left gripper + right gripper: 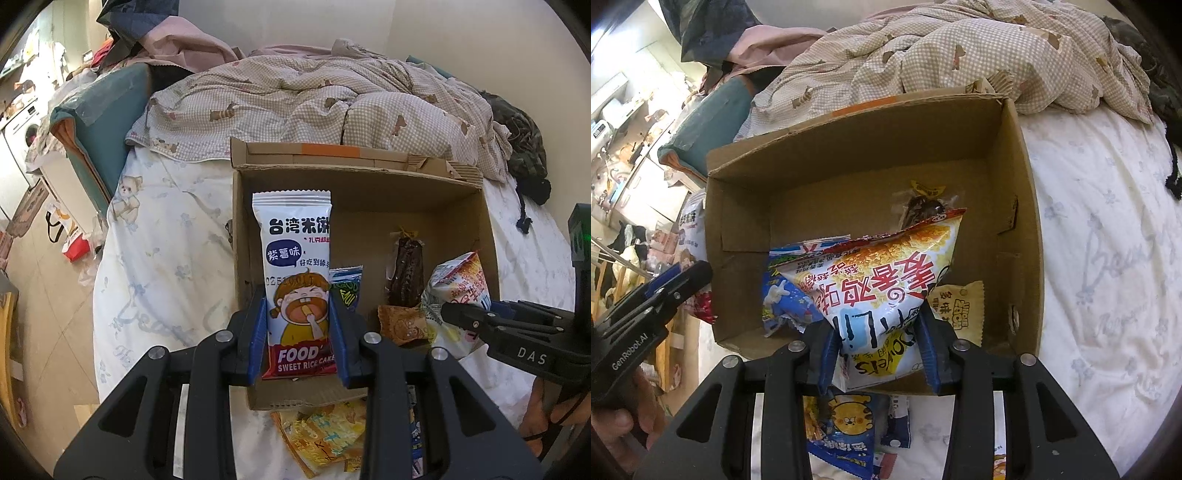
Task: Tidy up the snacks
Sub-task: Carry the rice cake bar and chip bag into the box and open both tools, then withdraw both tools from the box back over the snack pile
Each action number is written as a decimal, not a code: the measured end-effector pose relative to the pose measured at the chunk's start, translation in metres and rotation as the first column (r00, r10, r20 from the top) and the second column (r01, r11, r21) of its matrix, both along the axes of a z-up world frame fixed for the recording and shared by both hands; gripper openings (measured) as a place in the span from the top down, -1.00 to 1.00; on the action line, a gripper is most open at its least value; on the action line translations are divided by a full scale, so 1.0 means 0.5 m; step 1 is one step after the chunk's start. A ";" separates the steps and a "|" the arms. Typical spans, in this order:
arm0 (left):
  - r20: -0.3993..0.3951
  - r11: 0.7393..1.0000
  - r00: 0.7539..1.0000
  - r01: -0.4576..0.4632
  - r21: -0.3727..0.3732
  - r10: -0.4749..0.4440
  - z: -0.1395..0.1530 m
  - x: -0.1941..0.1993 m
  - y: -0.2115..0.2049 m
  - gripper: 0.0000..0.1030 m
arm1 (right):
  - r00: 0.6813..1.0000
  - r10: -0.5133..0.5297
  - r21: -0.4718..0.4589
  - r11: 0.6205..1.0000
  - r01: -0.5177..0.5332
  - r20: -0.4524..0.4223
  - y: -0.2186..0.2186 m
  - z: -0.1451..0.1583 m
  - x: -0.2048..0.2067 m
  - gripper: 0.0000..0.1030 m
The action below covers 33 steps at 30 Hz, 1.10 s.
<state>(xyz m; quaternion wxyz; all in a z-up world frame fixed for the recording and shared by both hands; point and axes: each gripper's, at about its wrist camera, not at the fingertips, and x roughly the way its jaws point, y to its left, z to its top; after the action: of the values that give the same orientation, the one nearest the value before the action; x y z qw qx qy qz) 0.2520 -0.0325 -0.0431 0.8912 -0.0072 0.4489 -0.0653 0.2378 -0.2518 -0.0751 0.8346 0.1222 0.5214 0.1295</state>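
Note:
An open cardboard box (369,199) (868,147) stands on the bed. My left gripper (297,299) is shut on a tall white rice cake packet (295,236), upright at the box's near left corner. My right gripper (875,321) is shut on the lower end of a white and orange snack bag (882,266) (458,280), which stands over the box's near side. Inside the box lie a dark snack in clear wrap (404,273) (919,206), a tan packet (400,325) (956,302) and a blue packet (345,286) (786,295). Each view shows the other gripper (465,314) (698,271) at its edge.
Loose snack packets lie on the white sheet (1108,258) in front of the box, among them a yellow one (325,432) and a blue one (846,417). A rumpled checked quilt (332,96) is piled behind the box. The bed's edge and the floor (37,258) are at left.

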 end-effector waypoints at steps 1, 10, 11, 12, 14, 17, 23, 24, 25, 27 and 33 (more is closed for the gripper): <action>0.002 1.000 1.000 0.001 0.000 -0.001 0.002 -0.001 0.000 0.46 | 1.000 -0.001 0.005 1.000 0.001 0.000 0.000 0.000 0.000 0.20; 0.011 1.000 1.000 -0.027 -0.008 0.027 0.011 -0.005 0.010 0.14 | 1.000 -0.013 0.034 0.999 0.012 0.020 -0.003 0.010 0.000 -0.08; 0.015 1.000 0.999 -0.031 -0.007 0.031 0.014 -0.007 0.011 -0.07 | 1.000 -0.014 0.035 0.999 0.013 0.022 -0.003 0.011 0.001 -0.08; 0.019 0.999 0.999 -0.033 -0.006 0.033 0.017 -0.008 0.012 -0.17 | 1.000 -0.017 0.040 0.999 0.016 0.025 -0.004 0.013 0.000 -0.12; 0.034 0.999 0.999 -0.033 -0.010 0.033 0.022 -0.013 0.012 -0.41 | 0.999 -0.026 0.040 0.999 0.025 0.030 -0.005 0.014 0.000 -0.29; 0.041 0.999 0.999 -0.031 -0.008 0.032 0.027 -0.014 0.010 -0.50 | 0.999 -0.039 0.047 0.998 0.038 0.035 -0.010 0.018 -0.001 -0.42; 0.028 0.999 0.999 -0.041 -0.012 0.042 0.025 -0.010 0.013 -0.51 | 0.998 -0.048 0.059 0.997 0.046 0.032 -0.015 0.021 0.001 -0.49; 0.029 0.999 0.999 -0.043 -0.013 0.044 0.025 -0.012 0.013 -0.51 | 0.998 -0.047 0.058 0.997 0.045 0.034 -0.015 0.021 0.000 -0.49; 0.031 0.999 0.998 -0.045 -0.011 0.045 0.025 -0.013 0.013 -0.51 | 0.998 -0.046 0.058 0.997 0.044 0.036 -0.015 0.022 -0.001 -0.49; 0.038 0.999 0.998 -0.044 -0.005 0.044 0.026 -0.015 0.013 -0.51 | 0.998 -0.045 0.055 0.998 0.043 0.038 -0.015 0.024 -0.001 -0.49; 0.061 0.999 0.997 -0.050 0.020 0.049 0.029 -0.024 0.010 -0.51 | 0.997 -0.055 0.052 0.997 0.052 0.048 -0.023 0.036 -0.010 -0.49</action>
<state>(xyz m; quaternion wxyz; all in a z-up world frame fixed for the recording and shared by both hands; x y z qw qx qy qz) 0.2401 -0.0273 -0.0287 0.9056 -0.0066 0.4222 -0.0386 0.2326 -0.2632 -0.0570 0.8469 0.1540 0.4937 0.1234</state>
